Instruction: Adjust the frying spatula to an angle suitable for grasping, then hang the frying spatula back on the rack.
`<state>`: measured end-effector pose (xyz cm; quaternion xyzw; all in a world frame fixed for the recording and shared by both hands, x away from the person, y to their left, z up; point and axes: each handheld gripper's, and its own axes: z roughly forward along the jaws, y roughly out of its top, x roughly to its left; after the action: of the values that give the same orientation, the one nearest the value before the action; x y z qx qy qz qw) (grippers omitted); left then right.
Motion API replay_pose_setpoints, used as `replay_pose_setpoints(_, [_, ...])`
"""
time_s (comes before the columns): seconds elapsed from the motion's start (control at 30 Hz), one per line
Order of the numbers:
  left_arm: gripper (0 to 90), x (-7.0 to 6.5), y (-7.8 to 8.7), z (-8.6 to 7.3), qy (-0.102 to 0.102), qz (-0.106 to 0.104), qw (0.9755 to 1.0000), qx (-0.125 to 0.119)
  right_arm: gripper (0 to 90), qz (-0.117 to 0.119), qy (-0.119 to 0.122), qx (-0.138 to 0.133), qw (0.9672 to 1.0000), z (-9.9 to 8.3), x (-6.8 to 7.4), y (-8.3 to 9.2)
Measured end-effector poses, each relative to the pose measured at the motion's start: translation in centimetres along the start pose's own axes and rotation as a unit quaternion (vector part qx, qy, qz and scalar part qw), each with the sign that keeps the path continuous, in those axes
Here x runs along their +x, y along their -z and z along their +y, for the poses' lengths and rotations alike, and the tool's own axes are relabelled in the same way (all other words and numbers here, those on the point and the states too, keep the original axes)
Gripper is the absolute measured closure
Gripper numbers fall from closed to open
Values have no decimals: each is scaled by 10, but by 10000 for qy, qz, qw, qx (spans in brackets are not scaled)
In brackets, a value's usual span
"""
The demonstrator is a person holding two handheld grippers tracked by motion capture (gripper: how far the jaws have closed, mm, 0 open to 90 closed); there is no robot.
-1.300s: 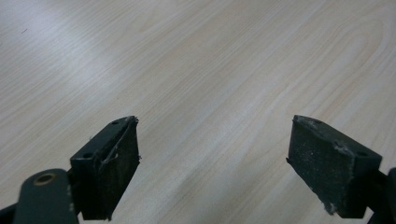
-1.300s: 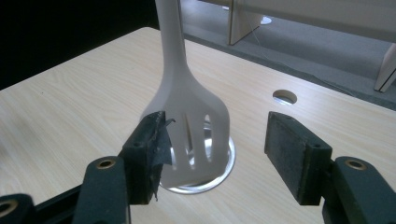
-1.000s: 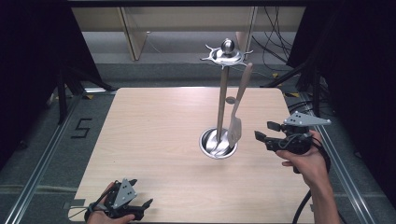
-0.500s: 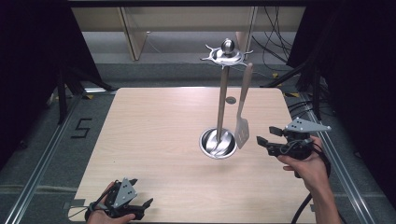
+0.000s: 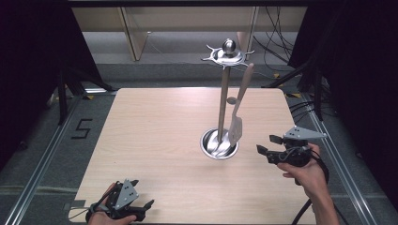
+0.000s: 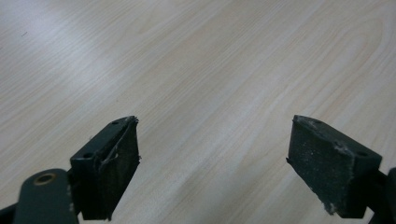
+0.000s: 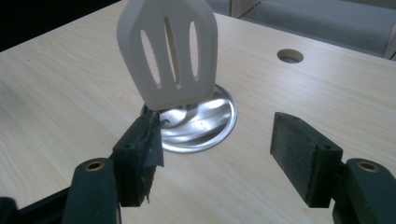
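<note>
A steel utensil stand (image 5: 223, 101) rises from a round shiny base (image 5: 211, 146) at the table's right middle. A pale slotted spatula (image 5: 235, 130) hangs from the stand's top ring (image 5: 227, 55), tilted, with its blade just over the base. My right gripper (image 5: 267, 144) is open, held just right of the base. In the right gripper view the spatula (image 7: 168, 51) hangs in front of my open right gripper (image 7: 217, 149), just above and beyond its left jaw, over the base (image 7: 205, 126). My left gripper (image 5: 143, 193) rests open near the front left edge; it is open (image 6: 212, 163) over bare wood.
The wooden table (image 5: 155, 126) has a round cable hole (image 7: 289, 56) beyond the stand. Dark curtains and cables surround the table, with wooden furniture legs behind it. A metal rail runs along each side on the floor.
The spatula has swung on its hook, right to hang straight, then back to a tilt. My right gripper has drifted slightly down toward the person. The left gripper is still.
</note>
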<state>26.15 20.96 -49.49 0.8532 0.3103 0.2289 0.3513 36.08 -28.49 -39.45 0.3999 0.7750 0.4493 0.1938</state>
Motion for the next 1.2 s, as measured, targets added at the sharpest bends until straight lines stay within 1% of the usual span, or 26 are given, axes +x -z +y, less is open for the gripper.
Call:
replay_pose_setpoints(0.13, [159,0,1,0,31,-5,10000,-41,347,-16,-106,38,9999,-3,3,0])
replay_pose_setpoints(0.17, [159,-1,1,0,28,-2,10000,-43,345,2,49,71,10000,-4,2,0])
replay_pose_setpoints(0.2, [159,-1,0,0,53,-8,10000,-61,345,-12,-21,135,9999,-5,3,0])
replay_pose_setpoints(0.27, [159,-1,0,1,-31,22,10000,-22,344,-31,-52,118,9999,-6,3,-1])
replay_pose_setpoints(0.3, [159,-1,0,1,-39,5,10000,-10,344,-9,109,148,9998,-7,1,-1])
replay_pose_setpoints(0.33, [159,-1,0,1,51,-2,10000,-70,344,-9,109,148,9998,-7,1,-1])
replay_pose_setpoints(0.37, [159,-1,1,1,-44,29,10000,-13,342,26,-83,192,9998,-9,4,-1])
replay_pose_setpoints(0.4, [159,-1,1,1,-44,29,10000,-13,342,-1,-25,156,9999,-9,3,-2])
replay_pose_setpoints(0.43, [159,-2,1,1,40,1,9999,-92,342,-1,-25,156,9999,-9,3,-2])
replay_pose_setpoints(0.47, [159,1,4,2,-156,-36,9998,74,341,14,93,155,9998,-9,1,-2])
replay_pose_setpoints(0.5, [159,1,4,2,-129,-69,9999,66,340,33,110,174,9998,-10,1,-2])
replay_pose_setpoints(0.53, [159,0,4,1,-122,-72,9999,63,339,91,-81,168,9998,-11,5,-3])
replay_pose_setpoints(0.57, [159,0,4,1,-152,-47,9998,74,338,86,-11,162,9998,-12,4,-4])
replay_pose_setpoints(0.6, [159,0,4,1,-153,-46,9998,74,337,97,-62,230,9997,-13,6,-4])
replay_pose_setpoints(0.67, [159,0,4,1,-143,-50,9999,62,337,76,-50,268,9996,-15,7,-4])
replay_pose_setpoints(0.7, [159,0,4,0,-141,-50,9999,61,336,81,47,270,9996,-16,6,-5])
replay_pose_setpoints(0.73, [159,1,4,1,-160,-48,9998,63,335,92,-4,322,9994,-19,7,-6])
replay_pose_setpoints(0.8, [159,1,4,1,-143,-61,9999,63,334,89,17,296,9995,-20,7,-7])
replay_pose_setpoints(0.83, [159,-2,1,0,42,-1,9999,-101,334,126,-9,379,9992,-20,8,-6])
replay_pose_setpoints(0.87, [159,0,3,1,-94,-25,10000,6,333,89,133,312,9994,-21,6,-7])
replay_pose_setpoints(0.9, [159,1,4,1,-152,-46,9999,66,333,113,-2,324,9994,-23,8,-7])
replay_pose_setpoints(0.97, [159,-1,1,0,-91,-6,10000,8,332,123,-9,317,9994,-23,8,-7])
replay_pose_setpoints(1.0, [159,-1,1,0,-89,11,10000,1,332,132,108,370,9992,-23,6,-6])
replay_pose_setpoints(1.03, [159,-1,1,0,-17,-10,10000,-45,331,148,96,366,9992,-24,6,-6])
replay_pose_setpoints(1.07, [159,-1,1,0,-46,7,10000,-37,330,113,-1,376,9992,-26,9,-4])
replay_pose_setpoints(1.2, [159,-2,1,0,-30,5,10000,-39,329,113,-35,374,9992,-29,10,-3])
